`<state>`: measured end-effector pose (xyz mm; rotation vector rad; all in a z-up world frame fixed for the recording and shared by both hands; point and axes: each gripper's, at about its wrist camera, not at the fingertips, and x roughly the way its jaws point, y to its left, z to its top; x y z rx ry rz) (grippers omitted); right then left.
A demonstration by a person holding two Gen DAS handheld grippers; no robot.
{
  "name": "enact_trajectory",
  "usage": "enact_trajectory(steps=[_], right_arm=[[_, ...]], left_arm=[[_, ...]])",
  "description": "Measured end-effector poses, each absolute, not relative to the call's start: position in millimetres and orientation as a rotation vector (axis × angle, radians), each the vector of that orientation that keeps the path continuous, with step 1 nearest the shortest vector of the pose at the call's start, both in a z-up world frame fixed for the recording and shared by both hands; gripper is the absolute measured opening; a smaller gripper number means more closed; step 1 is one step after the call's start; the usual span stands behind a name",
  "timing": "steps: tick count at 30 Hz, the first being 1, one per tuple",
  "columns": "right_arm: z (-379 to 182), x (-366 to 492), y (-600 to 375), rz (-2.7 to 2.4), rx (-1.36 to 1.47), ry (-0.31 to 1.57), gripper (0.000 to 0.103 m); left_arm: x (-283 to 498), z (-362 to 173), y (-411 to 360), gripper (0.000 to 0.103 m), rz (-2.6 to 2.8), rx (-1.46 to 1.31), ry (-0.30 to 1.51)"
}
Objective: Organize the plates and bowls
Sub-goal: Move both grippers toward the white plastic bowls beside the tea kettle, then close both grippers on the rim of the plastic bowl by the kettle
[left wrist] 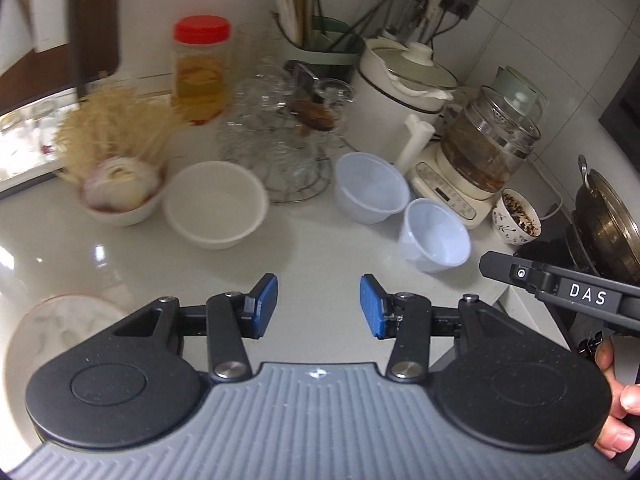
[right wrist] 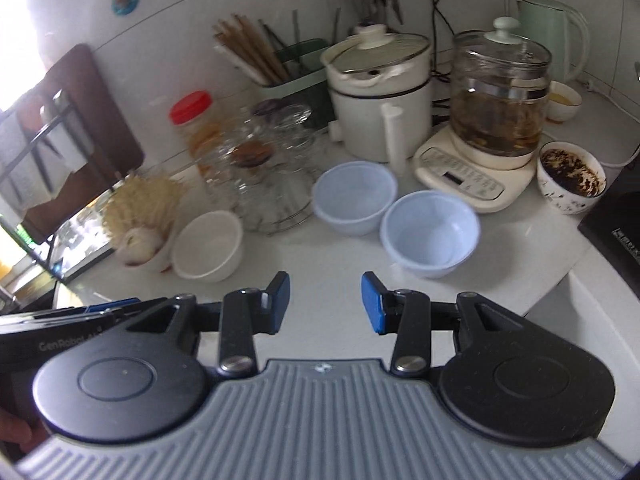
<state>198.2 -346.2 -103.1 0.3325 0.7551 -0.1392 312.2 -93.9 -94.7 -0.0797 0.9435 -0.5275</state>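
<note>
The white countertop (left wrist: 312,248) carries 1 white bowl (left wrist: 216,204) at centre left and 2 pale blue plastic bowls (right wrist: 354,196) (right wrist: 430,234) at centre right. Right gripper (right wrist: 325,303): partly open, empty; nearer blue bowl lies just up-right. Left gripper (left wrist: 318,306): partly open, empty; white bowl lies up-left.

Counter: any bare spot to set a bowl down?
Yes: the bare counter in front of the white bowl and the two blue bowls, just ahead of both open grippers. The back is crowded: glass rack, cooker, kettle base.
</note>
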Motion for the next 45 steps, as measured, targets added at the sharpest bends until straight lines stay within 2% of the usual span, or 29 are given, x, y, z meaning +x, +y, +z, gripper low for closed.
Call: enact_trajectory(steps=[6,8,9,10,12,13,24,28,31,33,37,39,45], right_arm=[[-123,209,-393,-0.184,0.38,0.801,0.043],[-132,213,-408,-0.187,0.417,0.822,0.043],[-136,216,-417,-0.191,0.435,0.83,0.051],[-139,218,-425,-0.199,0.449,0.831,0.063],[-145,220,-442,-0.211,0.477,0.819,0.073],[-148,222,-450,-0.214,0.485,0.818,0.075],[-193,258,-530,-0.2,0.601,0.858,0.074],[-209,273,-537,-0.171,0.601,0.882,0.072],[-219,282,-537,-0.16,0.605,0.925,0.062],[-222,285,-538,-0.139,0.613,0.935,0.06],[-227,291,-542,-0.124,0.611,0.93,0.051],[-231,294,-545,-0.121,0.622,0.936,0.049],[-241,300,-546,-0.101,0.614,0.958,0.034]], left_arm=[[330,-107,-142,0.052,-0.543,-0.06,0.988],[337,-112,-157,0.057,-0.545,-0.047,1.006],[341,-115,-164,0.06,-0.546,-0.044,1.012],[345,-118,-172,0.061,-0.549,-0.044,1.019],[353,-125,-186,0.062,-0.552,-0.051,1.036],[357,-129,-194,0.062,-0.549,-0.055,1.041],[392,-167,-260,0.062,-0.564,-0.144,1.108],[403,-184,-273,0.061,-0.557,-0.202,1.166],[411,-196,-279,0.06,-0.552,-0.227,1.206],[416,-204,-283,0.06,-0.549,-0.243,1.235],[424,-216,-289,0.049,-0.549,-0.273,1.272],[428,-221,-291,0.045,-0.538,-0.28,1.284],[431,-227,-295,0.034,-0.536,-0.297,1.297]])
